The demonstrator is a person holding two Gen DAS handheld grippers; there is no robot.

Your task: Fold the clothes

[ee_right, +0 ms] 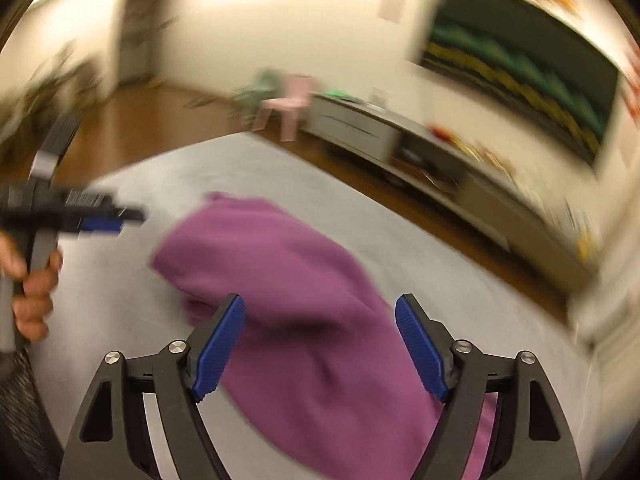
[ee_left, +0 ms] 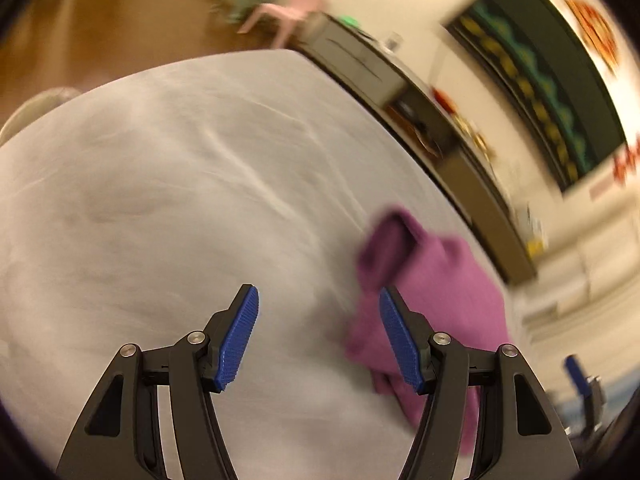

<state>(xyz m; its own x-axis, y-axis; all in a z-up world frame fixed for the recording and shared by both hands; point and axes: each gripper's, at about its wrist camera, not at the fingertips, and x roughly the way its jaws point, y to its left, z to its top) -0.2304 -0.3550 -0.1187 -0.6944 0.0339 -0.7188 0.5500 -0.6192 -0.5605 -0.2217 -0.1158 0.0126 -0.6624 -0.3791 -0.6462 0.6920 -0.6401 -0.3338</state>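
Note:
A purple garment (ee_right: 304,288) lies bunched on a white sheet (ee_right: 120,312). In the left wrist view the garment (ee_left: 448,284) sits at the right, partly behind the right finger. My left gripper (ee_left: 319,336) is open and empty above the bare sheet (ee_left: 180,200), just left of the garment. It also shows in the right wrist view (ee_right: 104,216), held in a hand at the left. My right gripper (ee_right: 320,346) is open and empty, hovering over the garment's near part. Both views are blurred.
A wooden floor (ee_left: 100,32) lies beyond the sheet. A pink chair (ee_right: 292,104) and a low grey cabinet (ee_right: 360,128) stand along the far wall. A dark board (ee_right: 520,64) hangs on the wall at the right.

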